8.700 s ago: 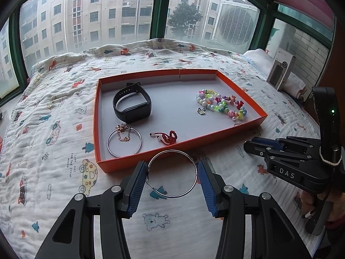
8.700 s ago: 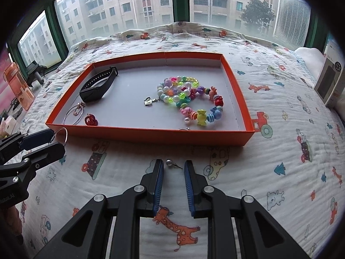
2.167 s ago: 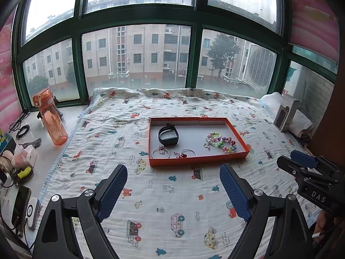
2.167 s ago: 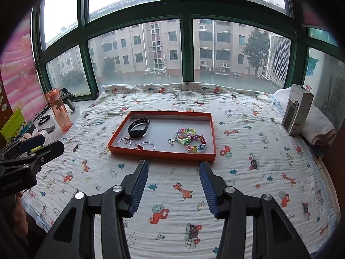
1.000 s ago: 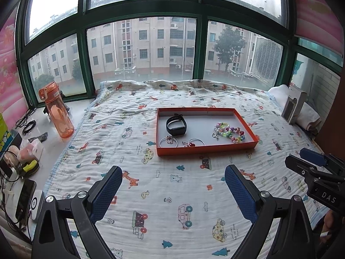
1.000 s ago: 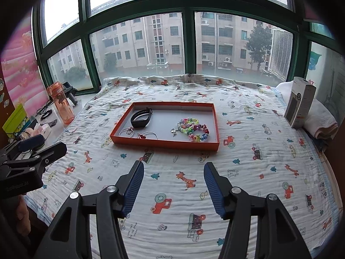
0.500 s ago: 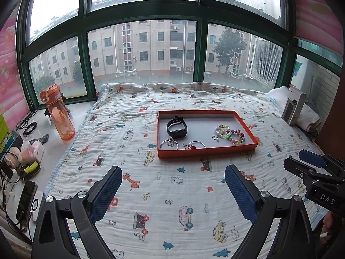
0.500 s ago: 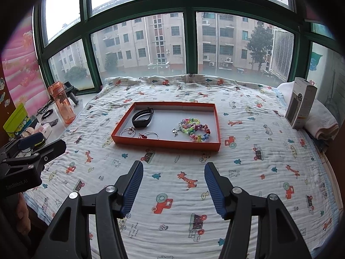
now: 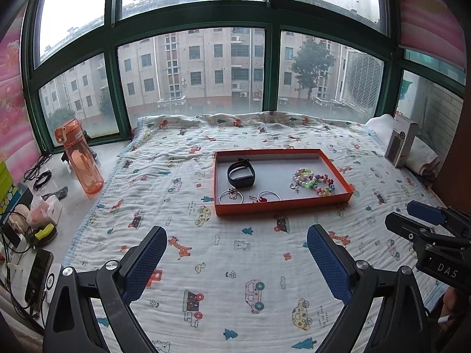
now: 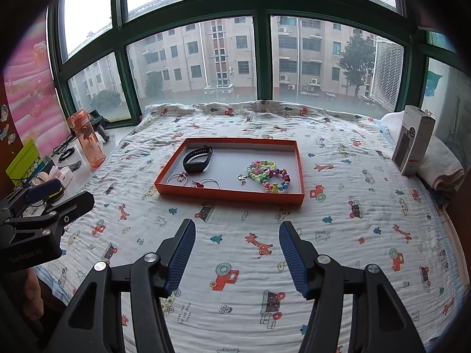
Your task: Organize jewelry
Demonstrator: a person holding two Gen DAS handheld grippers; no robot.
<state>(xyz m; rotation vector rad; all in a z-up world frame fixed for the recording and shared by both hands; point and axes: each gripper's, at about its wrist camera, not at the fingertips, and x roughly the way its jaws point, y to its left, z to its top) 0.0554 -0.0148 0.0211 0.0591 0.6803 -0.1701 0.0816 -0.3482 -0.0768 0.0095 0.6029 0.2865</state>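
An orange tray [image 9: 282, 204] [image 10: 229, 194] lies on the patterned bedspread. In it are a black wristband [image 9: 240, 173] [image 10: 197, 158], two silver bangles [image 9: 231, 197] [image 9: 268, 196], a small red piece [image 9: 263, 200] and a colourful bead bracelet [image 9: 313, 181] [image 10: 269, 175]. My left gripper [image 9: 237, 242] is wide open and empty, held high and well back from the tray. My right gripper [image 10: 237, 234] is open and empty, also held back from the tray. Each gripper shows at the edge of the other's view [image 9: 424, 220] [image 10: 56, 194].
An orange water bottle [image 9: 79, 156] stands on the window ledge at the left with cables, a phone and small clutter [image 9: 35, 214]. A white and grey box [image 9: 401, 144] [image 10: 413, 144] leans on folded towels [image 10: 444, 167] at the right. Green-framed windows run behind the bed.
Over the last second both grippers stayed open and empty, and the views barely shifted. Earlier my left gripper held a silver bangle near the tray; that bangle now lies in the tray.
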